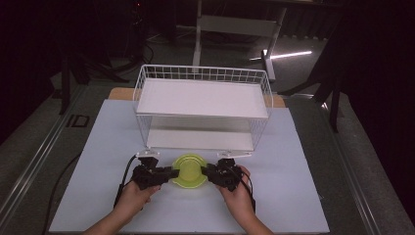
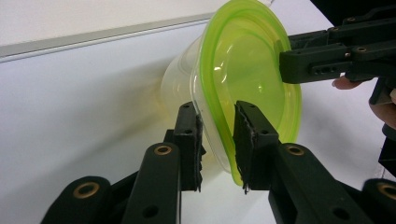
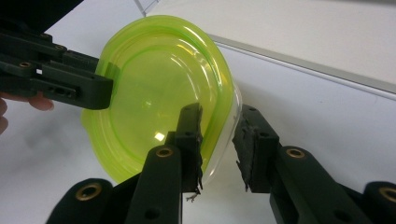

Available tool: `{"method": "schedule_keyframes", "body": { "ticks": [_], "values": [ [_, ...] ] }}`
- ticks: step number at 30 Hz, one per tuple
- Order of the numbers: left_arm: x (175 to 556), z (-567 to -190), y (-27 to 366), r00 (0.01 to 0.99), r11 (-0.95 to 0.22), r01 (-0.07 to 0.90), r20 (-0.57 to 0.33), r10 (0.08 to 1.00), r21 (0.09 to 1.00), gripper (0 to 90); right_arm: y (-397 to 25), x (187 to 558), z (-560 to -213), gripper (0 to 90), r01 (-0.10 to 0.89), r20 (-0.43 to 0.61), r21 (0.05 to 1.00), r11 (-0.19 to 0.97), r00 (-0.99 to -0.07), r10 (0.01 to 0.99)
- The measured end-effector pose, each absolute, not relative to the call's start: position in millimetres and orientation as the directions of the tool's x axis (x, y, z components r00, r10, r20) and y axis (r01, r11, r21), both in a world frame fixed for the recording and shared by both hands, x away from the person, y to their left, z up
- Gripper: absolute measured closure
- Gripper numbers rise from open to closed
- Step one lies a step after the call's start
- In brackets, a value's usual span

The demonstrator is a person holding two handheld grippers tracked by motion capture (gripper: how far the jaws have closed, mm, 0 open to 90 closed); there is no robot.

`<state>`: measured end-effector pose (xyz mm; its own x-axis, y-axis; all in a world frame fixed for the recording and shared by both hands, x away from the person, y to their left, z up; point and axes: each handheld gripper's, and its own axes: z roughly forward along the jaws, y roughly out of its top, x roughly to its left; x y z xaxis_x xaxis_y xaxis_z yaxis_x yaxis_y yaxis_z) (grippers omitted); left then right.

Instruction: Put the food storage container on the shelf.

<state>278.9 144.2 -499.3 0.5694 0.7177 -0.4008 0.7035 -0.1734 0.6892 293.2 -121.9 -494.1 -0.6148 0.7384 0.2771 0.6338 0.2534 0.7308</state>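
The left tool [image 1: 170, 174] pinches the left rim of the bowl [image 1: 188, 170], its jaws nearly closed with one pad inside and one outside. The green-lidded bowl sits on the white table [image 1: 293, 196], just in front of the wire rack [image 1: 203, 105]. The right tool [image 1: 206, 171] straddles the bowl's right rim, jaws partly open, the outer pad clear of the wall. Nothing stands between bowl and rack. Beyond the rack the room is dark, with a desk frame [image 1: 235, 24].
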Motion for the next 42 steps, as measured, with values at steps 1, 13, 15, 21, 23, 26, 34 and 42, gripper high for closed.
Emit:
{"method": "schedule_keyframes", "body": {
  "ticks": [1,13,15,21,23,26,34,42],
  "values": [
    [278,-499,144,0.567,-0.170,0.704,-0.402,0.719,0.689,73.9,-122,293,-494,72.4,0.635,0.279,0.730,0.253,-0.615,0.738],
    [271,-486,141,0.584,-0.185,0.664,-0.348,0.734,0.725,81.8,-127,289,-488,79.3,0.624,0.290,0.747,0.229,-0.616,0.732],
    [272,-482,141,0.592,-0.174,0.648,-0.347,0.727,0.741,81.8,-129,288,-481,79.6,0.607,0.281,0.763,0.222,-0.621,0.732],
    [278,-472,140,0.623,-0.161,0.581,-0.309,0.718,0.798,81.5,-131,291,-460,79.8,0.568,0.250,0.794,0.216,-0.630,0.736],
    [282,-471,140,0.629,-0.148,0.571,-0.315,0.710,0.807,81.6,-131,293,-456,79.8,0.562,0.245,0.800,0.210,-0.626,0.740],
    [288,-471,139,0.641,-0.139,0.554,-0.314,0.701,0.821,81.6,-134,298,-454,79.8,0.560,0.247,0.804,0.199,-0.619,0.745],
    [300,-481,134,0.642,-0.130,0.545,-0.312,0.700,0.829,81.7,-137,310,-459,79.8,0.578,0.247,0.794,0.190,-0.592,0.767],
    [318,-489,126,0.621,-0.128,0.561,-0.313,0.718,0.818,81.5,-137,325,-467,79.6,0.599,0.241,0.779,0.186,-0.560,0.793]
  ]
}}
